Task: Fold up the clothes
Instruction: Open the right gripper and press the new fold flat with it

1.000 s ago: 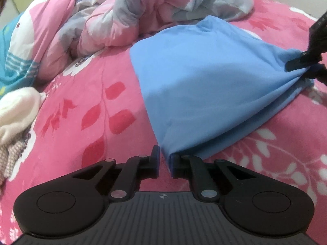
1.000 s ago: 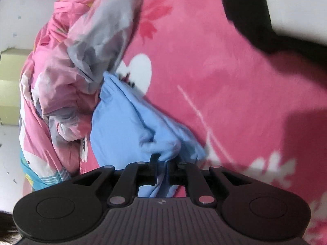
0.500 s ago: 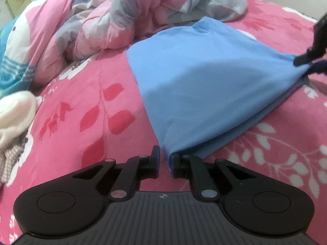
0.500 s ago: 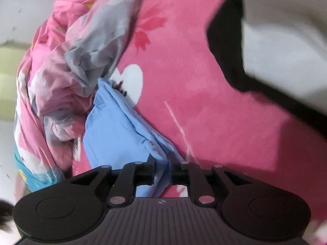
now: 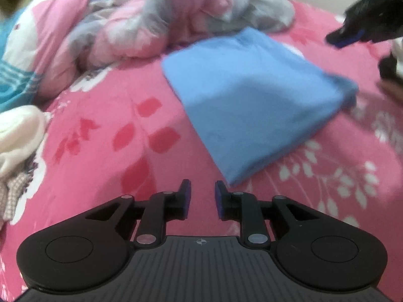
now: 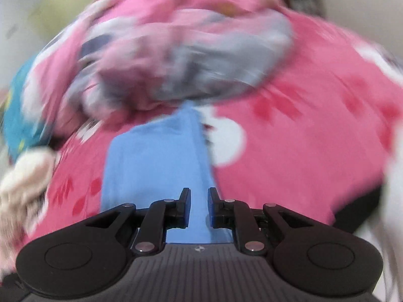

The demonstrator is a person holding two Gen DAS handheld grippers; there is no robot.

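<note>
Two grippers: we hold one in each hand, and both have let go.
Left gripper [image 5: 202,196]: its fingers stand a little apart with nothing between them. It sits low over the pink bed sheet [image 5: 105,151], just beside the near corner of the cloth.
Right gripper [image 6: 199,202]: its fingers are also a little apart and hold nothing. We see blue cloth behind the gap, but the fingers do not pinch it. In the left view it hangs up at the far right [image 5: 348,37], off the cloth.
Blue cloth [image 5: 252,100]: it lies folded flat on the bed, close to the bunched-up quilt [image 5: 176,17]. It may be a shirt, but we cannot tell for sure.
Other clothes: a cream and checked pile [image 5: 17,138] waits at the left edge.
Where we are: we think this fold is done, or nearly done.
What could go wrong: the bed is soft and bumpy, so the fold may slide open. If we pinch only the top layer next, the cloth may come undone. The quilt is so close that we might catch it by mistake.
Blur: the right view is smeared, so small things there are hard to see.
</note>
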